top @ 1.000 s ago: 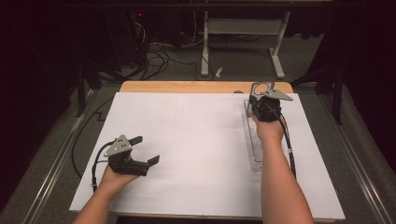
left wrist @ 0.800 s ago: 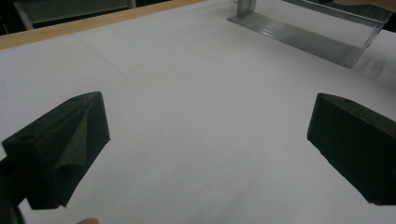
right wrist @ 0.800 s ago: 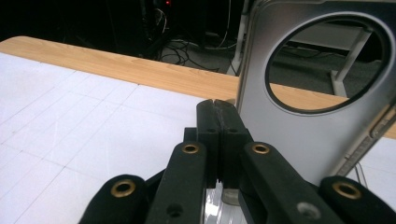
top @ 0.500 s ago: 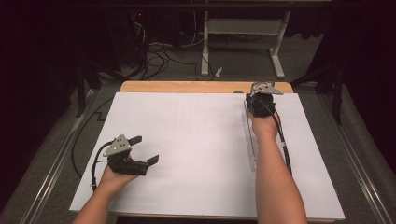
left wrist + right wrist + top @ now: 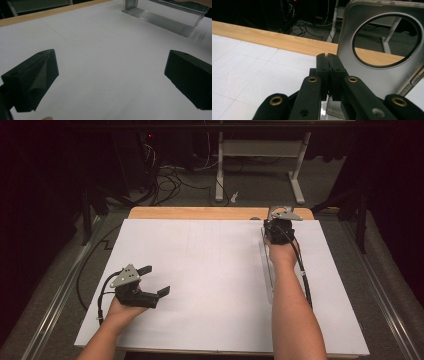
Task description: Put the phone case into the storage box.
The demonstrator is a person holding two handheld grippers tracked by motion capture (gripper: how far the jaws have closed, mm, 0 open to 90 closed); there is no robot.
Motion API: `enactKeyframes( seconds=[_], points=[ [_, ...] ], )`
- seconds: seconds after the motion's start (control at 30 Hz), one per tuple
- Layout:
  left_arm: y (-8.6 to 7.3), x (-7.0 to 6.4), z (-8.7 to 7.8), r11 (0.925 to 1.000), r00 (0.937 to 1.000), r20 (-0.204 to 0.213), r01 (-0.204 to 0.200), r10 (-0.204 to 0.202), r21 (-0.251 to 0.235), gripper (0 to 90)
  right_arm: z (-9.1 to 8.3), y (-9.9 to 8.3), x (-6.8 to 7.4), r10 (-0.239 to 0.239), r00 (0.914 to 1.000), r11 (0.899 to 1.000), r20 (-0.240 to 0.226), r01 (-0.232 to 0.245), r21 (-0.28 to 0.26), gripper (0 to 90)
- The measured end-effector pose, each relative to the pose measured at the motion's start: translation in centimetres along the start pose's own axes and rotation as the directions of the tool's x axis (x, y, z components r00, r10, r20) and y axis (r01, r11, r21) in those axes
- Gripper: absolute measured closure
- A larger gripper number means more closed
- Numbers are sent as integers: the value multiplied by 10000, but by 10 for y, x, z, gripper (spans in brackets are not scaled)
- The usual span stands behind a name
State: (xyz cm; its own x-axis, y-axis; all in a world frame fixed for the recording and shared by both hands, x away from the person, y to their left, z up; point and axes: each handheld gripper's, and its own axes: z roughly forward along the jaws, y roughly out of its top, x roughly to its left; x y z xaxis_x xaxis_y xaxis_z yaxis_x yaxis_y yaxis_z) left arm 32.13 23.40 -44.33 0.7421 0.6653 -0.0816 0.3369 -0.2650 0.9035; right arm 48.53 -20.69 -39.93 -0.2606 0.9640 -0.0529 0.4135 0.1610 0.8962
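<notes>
A sheet covers the desk, whose far edge shows behind it. The left tongs sit over the sheet's near left part. A clear tray lies lengthwise on the right part, with the right tongs at its far end, near the desk's far edge.

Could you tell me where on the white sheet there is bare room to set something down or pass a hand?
The widest bare stretch of the white paper sheet lies between the open left gripper and the long clear plastic holder. The sheet's near edge is bare too. It is crowded at the far right, where the right gripper is shut on the holder's upright end by the wooden table edge.
</notes>
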Motion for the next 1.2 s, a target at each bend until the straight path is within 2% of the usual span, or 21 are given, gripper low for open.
enactKeyframes(
  seconds=[0.3,0.57,0.9,1.2],
  points=[
    [0,0,0,10000,10000,-13,4,-4,14,5,-4,1,1,-100,9998,9999,-162,98,-72,890],
    [0,0,1,9999,10000,-46,40,-39,94,4,-15,0,3,-65,9994,9997,-338,57,-231,877],
    [0,-2,3,9998,10000,-21,29,-29,215,4,-35,-3,7,28,9961,9985,-879,-76,-534,769],
    [0,3,1,9996,9996,-57,284,-283,66,4,-64,-7,10,4,9912,9961,-1321,-119,-869,590]
  ],
)
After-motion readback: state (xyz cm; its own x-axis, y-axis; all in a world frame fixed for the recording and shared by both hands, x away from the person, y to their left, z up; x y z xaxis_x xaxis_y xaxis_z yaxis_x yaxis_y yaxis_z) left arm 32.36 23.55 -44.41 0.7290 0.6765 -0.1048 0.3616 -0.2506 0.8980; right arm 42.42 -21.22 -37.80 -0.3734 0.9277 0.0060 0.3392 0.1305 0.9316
